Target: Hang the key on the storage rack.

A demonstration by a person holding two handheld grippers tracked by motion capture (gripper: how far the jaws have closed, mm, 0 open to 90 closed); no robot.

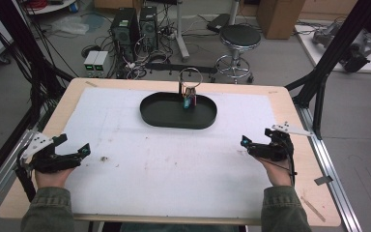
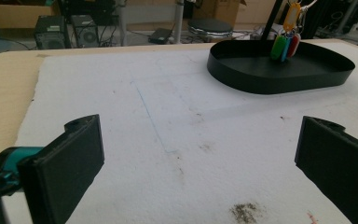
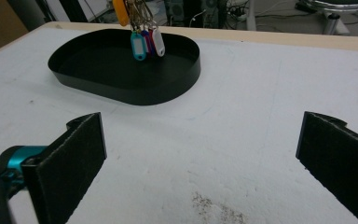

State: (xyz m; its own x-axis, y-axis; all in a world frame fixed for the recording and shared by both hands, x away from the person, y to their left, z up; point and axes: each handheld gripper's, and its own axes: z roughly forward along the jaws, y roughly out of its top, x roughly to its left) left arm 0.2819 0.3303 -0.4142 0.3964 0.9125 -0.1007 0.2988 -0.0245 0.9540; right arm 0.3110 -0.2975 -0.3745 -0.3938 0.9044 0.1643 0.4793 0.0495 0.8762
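A white foam sheet (image 1: 174,164) covers most of the pale wooden tabletop (image 1: 314,179), and a shallow black oval tray (image 1: 159,116) sits toward its far side. In the tray a bunch of coloured plastic key tags (image 1: 189,101) hangs from a metal ring on a thin upright stand (image 1: 190,77); from the left claw view green, blue and red tags (image 2: 284,46) can be told apart, with a yellow one cut off at the top edge. No writing on the tags can be read.

The left claw (image 1: 84,151) rests near the tabletop's left edge with its jaws spread wide and nothing between them. The right claw (image 1: 245,142) lies near the right edge, equally wide open and empty. Both are well apart from the tray, with bare foam between.

Faint stains and a dark speckled smudge (image 2: 244,212) mark the foam. Beyond the tabletop stand a black round stool (image 1: 240,36), two dark computer towers (image 1: 134,26) and tangled cables (image 1: 149,60) on the floor. Their labels are too small to make out.
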